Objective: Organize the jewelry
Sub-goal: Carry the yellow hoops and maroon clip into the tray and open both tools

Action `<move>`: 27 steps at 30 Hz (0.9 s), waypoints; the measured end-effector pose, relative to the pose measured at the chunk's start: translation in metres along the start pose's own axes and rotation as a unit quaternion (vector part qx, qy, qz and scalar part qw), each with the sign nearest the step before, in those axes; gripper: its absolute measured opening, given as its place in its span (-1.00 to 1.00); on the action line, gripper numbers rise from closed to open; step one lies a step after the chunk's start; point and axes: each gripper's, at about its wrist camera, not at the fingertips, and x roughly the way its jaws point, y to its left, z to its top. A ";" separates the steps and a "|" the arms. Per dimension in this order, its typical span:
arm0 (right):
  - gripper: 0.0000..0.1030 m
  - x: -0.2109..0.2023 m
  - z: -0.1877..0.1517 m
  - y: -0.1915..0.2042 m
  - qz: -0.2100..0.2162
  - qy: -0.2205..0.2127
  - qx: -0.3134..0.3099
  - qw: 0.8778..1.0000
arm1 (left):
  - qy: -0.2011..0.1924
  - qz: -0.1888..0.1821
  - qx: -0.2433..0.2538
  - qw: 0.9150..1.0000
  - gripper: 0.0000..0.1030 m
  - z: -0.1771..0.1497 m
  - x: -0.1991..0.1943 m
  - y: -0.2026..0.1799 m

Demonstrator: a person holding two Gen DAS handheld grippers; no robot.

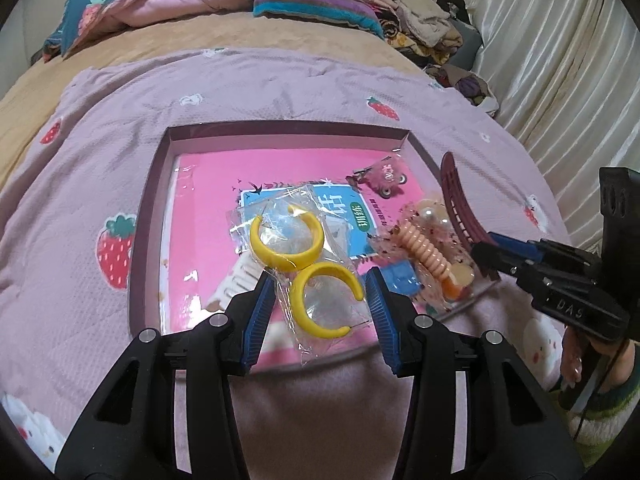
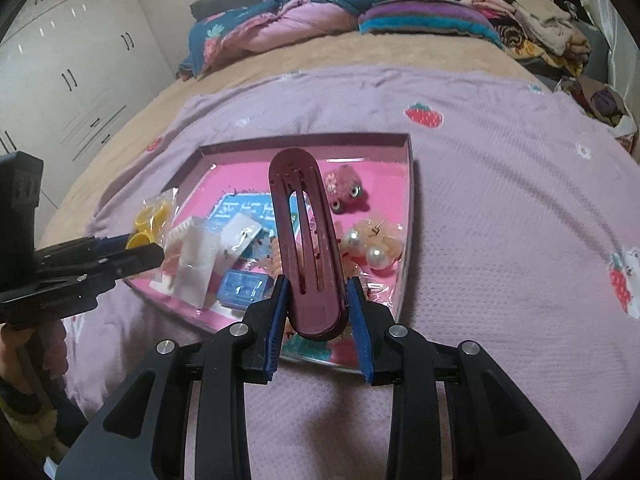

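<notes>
A shallow pink-lined tray (image 1: 280,130) lies on the bed. My left gripper (image 1: 322,286) is shut on a clear bag holding two yellow C-shaped hoop earrings (image 1: 324,304), over the tray's near edge. It also shows in the right wrist view (image 2: 132,256). My right gripper (image 2: 316,292) is shut on a long maroon hair clip (image 2: 308,240), held above the tray's right part. In the tray lie pearl earrings (image 2: 366,246), a pink fuzzy clip (image 2: 346,192), a peach spiral hair tie (image 1: 430,254) and a small blue box (image 2: 242,286).
The tray sits on a lilac strawberry quilt (image 2: 500,200) over a tan sheet. Folded bedding (image 1: 160,0) and a pile of clothes (image 1: 420,20) lie at the bed's far end. A curtain (image 1: 560,60) hangs at right. White wardrobes (image 2: 60,60) stand at left.
</notes>
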 end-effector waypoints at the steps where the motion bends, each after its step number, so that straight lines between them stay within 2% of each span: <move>1: -0.43 0.005 0.000 0.000 0.000 0.005 0.001 1.000 | 0.002 0.003 0.001 1.000 -0.26 0.001 0.003 0.001; 4: -0.39 0.011 -0.002 -0.001 0.008 0.012 0.007 1.000 | 0.007 0.008 0.000 1.000 -0.26 0.002 0.009 0.003; 6: -0.22 0.010 -0.003 -0.001 0.016 0.013 0.011 1.000 | 0.008 0.011 -0.001 1.000 -0.26 0.002 0.011 0.005; 8: 0.04 0.006 -0.003 -0.001 0.016 0.008 0.012 1.000 | 0.010 0.014 -0.001 1.000 -0.26 0.001 0.013 0.006; 11: 0.14 -0.003 -0.004 0.000 0.014 0.000 0.013 1.000 | 0.011 0.018 -0.001 1.000 -0.23 0.001 0.014 0.006; 14: 0.32 -0.015 -0.007 -0.001 0.015 -0.009 0.019 1.000 | 0.009 0.020 -0.003 1.000 -0.12 0.000 0.011 0.005; 16: 0.37 -0.022 -0.008 -0.001 0.018 -0.014 0.023 0.999 | 0.005 0.022 -0.002 1.000 0.05 -0.001 0.008 0.004; 20: 0.55 -0.039 -0.012 0.000 0.016 -0.028 0.022 0.999 | -0.003 0.024 -0.001 1.000 0.16 -0.002 -0.003 0.001; 23: 0.58 -0.052 -0.013 0.002 0.017 -0.037 0.026 0.999 | -0.013 0.025 0.000 1.000 0.23 -0.004 -0.016 -0.003; 27: 0.65 -0.073 -0.017 0.007 0.019 -0.051 0.023 0.998 | -0.029 0.027 -0.002 0.999 0.44 -0.009 -0.039 -0.007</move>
